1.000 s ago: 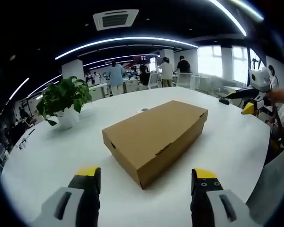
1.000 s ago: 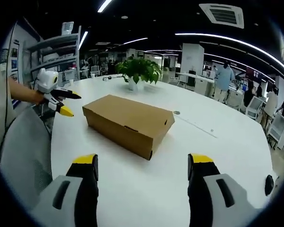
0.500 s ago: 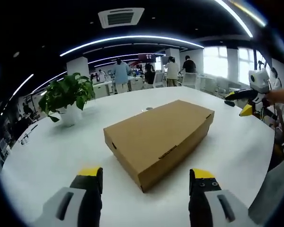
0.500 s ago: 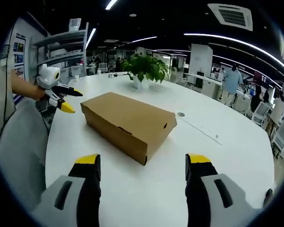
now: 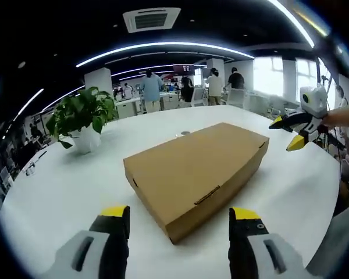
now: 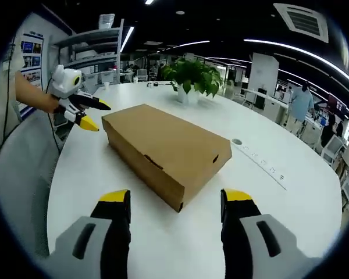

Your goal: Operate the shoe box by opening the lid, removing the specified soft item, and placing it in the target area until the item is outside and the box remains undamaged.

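Observation:
A closed brown cardboard shoe box point(image 5: 195, 171) point(image 6: 163, 150) lies on the round white table point(image 5: 75, 186) point(image 6: 291, 203), its lid shut flat. My left gripper point(image 5: 180, 218) stands open just short of the box's near corner, nothing between its yellow-tipped fingers. My right gripper point(image 6: 174, 200) is open too, in front of the opposite corner. Each gripper appears in the other's view, held by a person's hand: the right gripper point(image 5: 294, 131) beyond the box's far right end, the left gripper point(image 6: 84, 110) off the box's far left end. What the box holds is hidden.
A potted green plant point(image 5: 81, 122) point(image 6: 192, 78) stands on the table behind the box. A small round cable port point(image 6: 237, 141) sits in the tabletop beside the box. A grey chair point(image 6: 23, 180) is at the table's edge. Several people stand at desks far behind.
Both views have drawn nearer to the box, which looks larger. The grippers have closed in on it from opposite ends. The box has not moved and its lid stays shut.

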Demonstrator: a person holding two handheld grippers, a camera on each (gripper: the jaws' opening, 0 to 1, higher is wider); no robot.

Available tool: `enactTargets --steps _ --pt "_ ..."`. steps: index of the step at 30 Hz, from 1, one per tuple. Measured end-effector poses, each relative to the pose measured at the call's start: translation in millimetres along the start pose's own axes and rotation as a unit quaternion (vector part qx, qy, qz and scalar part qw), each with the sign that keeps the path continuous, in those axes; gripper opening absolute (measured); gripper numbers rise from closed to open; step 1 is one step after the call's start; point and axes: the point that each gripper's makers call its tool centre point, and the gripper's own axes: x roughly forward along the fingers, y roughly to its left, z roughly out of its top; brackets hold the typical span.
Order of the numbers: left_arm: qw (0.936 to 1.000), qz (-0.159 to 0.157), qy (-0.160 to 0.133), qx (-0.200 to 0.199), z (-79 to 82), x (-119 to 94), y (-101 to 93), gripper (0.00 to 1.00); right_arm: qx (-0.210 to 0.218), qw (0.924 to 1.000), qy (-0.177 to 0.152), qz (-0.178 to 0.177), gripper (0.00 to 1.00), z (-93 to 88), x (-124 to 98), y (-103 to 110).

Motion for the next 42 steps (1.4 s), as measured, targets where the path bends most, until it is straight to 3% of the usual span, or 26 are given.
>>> enactTargets --steps 8,13,18,27,42 --pt "0.9999 0.001 0.004 -0.016 -0.1 10 -3.8 0.67 0.007 0.9999 0.006 0.007 0.47 2.4 21 -2" --pt "0.9997 0.004 0.009 -0.022 -2.7 15 -6.8 0.63 0.016 0.9997 0.011 0.012 0.46 -0.3 33 1" --pt "0.9994 0.008 0.011 -0.033 -3.6 18 -6.9 0.62 0.025 0.9995 0.019 -0.001 0.43 -0.3 41 0" --pt "0.9988 0.028 0.012 -0.039 -3.5 21 -3.2 0.57 0.04 0.9984 0.028 -0.028 0.4 -2.1 44 -5" --pt "0.9994 0.009 0.015 -0.03 -4.8 18 2.8 0.55 0.062 0.9959 0.041 -0.051 0.39 -2.0 44 5"
